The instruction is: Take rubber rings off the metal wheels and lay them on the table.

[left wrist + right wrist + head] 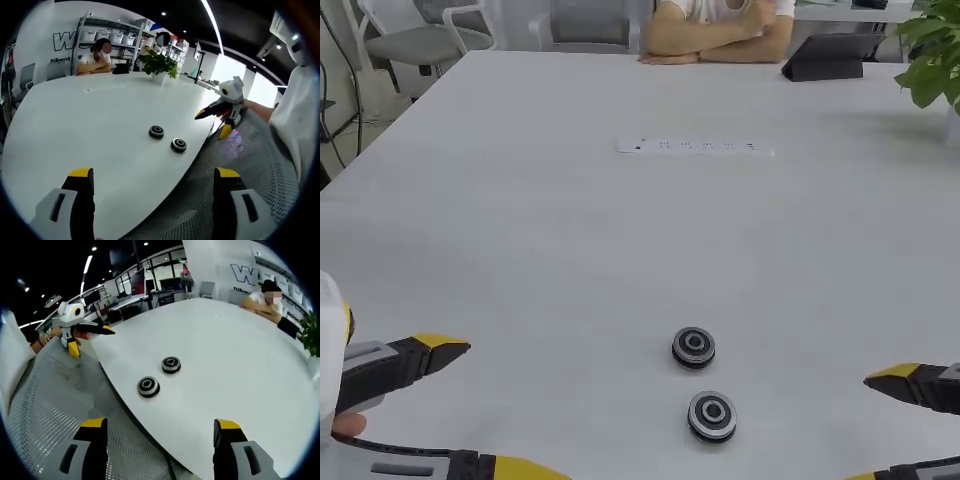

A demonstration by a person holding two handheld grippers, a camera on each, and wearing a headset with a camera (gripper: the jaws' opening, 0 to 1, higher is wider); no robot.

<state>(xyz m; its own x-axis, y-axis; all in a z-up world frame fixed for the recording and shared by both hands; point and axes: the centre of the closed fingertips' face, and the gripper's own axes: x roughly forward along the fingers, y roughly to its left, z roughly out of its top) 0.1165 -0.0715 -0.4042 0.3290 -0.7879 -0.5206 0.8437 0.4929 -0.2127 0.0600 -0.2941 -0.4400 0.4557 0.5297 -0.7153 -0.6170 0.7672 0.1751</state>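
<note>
Spotter: White tabletop (620, 220) stretches away from you, and both metal wheels sit on it close to your edge.

Second: Each lies flat, hub up, so you have no long axis to line up with. The far wheel (693, 348) and the near wheel (711, 416) are just beside each other, not touching, the near one slightly to your right.

Spotter: A dark rubber ring (691, 420) bands the near wheel's rim; the far wheel looks the same. Neither ring is off yet, by my reading.

Second: Outward now. The pair lies between your tools: your left gripper (514, 409) is low at your left, your right gripper (858, 428) low at your right, both pointing inward.

Spotter: Both have jaws spread wide and hold nothing. In each gripper view the wheels sit ahead, between the yellow tips and well apart from them.

Second: Which is nearer? Hard to call. The pair sits a little right of your middle, so I'd judge your right gripper marginally closer to the near wheel.

Spotter: That is what the coming move turns on: one tool steadies a wheel while the other works a jaw under the ring's edge. Start with the near wheel; you reach it without crossing the other.
</note>
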